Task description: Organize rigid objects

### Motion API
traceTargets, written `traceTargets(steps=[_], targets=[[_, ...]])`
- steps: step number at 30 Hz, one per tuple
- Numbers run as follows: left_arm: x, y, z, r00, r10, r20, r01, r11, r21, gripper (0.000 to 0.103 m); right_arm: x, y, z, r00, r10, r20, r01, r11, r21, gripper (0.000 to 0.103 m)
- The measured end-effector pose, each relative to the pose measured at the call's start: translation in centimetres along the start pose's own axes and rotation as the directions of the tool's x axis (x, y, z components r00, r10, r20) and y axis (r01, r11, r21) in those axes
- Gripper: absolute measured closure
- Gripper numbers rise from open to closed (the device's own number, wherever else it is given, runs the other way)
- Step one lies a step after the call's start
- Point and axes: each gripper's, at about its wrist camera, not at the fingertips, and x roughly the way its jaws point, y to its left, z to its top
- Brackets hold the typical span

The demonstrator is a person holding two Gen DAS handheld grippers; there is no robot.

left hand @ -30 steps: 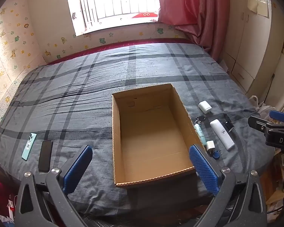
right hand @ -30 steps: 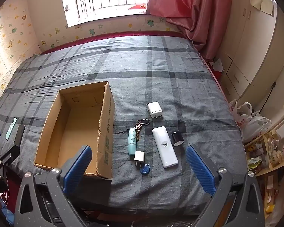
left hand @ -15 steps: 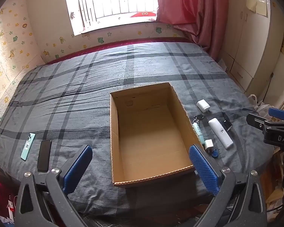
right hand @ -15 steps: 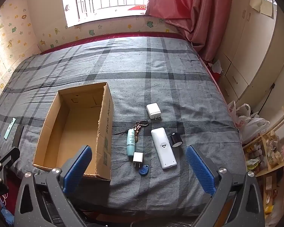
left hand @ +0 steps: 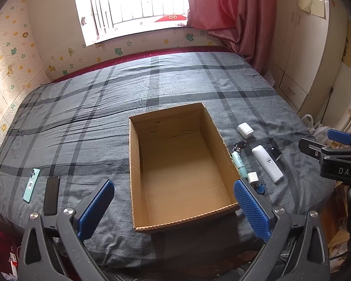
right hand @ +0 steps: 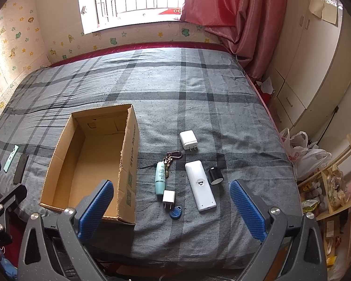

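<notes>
An empty open cardboard box (left hand: 138, 164) (right hand: 131, 145) lies on the grey plaid bed (right hand: 199, 89). To its right lie a white remote (right hand: 200, 185), a teal tube with a keyring (right hand: 159, 180), a large white charger (right hand: 188, 139), a small white charger (right hand: 168, 197), a blue key fob (right hand: 176, 212) and a black cylinder (right hand: 214, 175). To the box's left lie a teal phone (left hand: 31, 185) and a black phone (left hand: 51, 195). My left gripper (left hand: 173, 207) is open before the box's near edge. My right gripper (right hand: 172, 207) is open above the small charger and fob.
White cupboards (right hand: 316, 65) and a red curtain (right hand: 236, 18) stand on the right, with plastic bags (right hand: 304, 149) and cluttered shelves (right hand: 327, 187) beside the bed. Patterned wallpaper and a bright window (left hand: 133, 7) bound the far side. The bed's far half is bare sheet.
Both views have drawn back and risen slightly, so the box and objects sit a little farther off. Nothing on the bed has moved, and both grippers stay open.
</notes>
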Motion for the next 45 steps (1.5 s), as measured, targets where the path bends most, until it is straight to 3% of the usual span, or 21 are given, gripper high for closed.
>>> traceTargets(steps=[18, 45], targets=[[0.3, -1.0, 0.2, 0.999, -0.037, -0.01, 0.038, 0.999, 0.017, 0.0, 0.3, -0.2, 0.1, 1.0, -0.005, -0.003, 0.005, 1.0, 0.001, 0.001], [1.3, -0.9, 0.4, 0.999, -0.033, -0.021, 0.033, 0.999, 0.01, 0.0, 1.6, -0.7, -0.1, 1.0, 0.014, -0.02, -0.013, 1.0, 0.027, 0.001]])
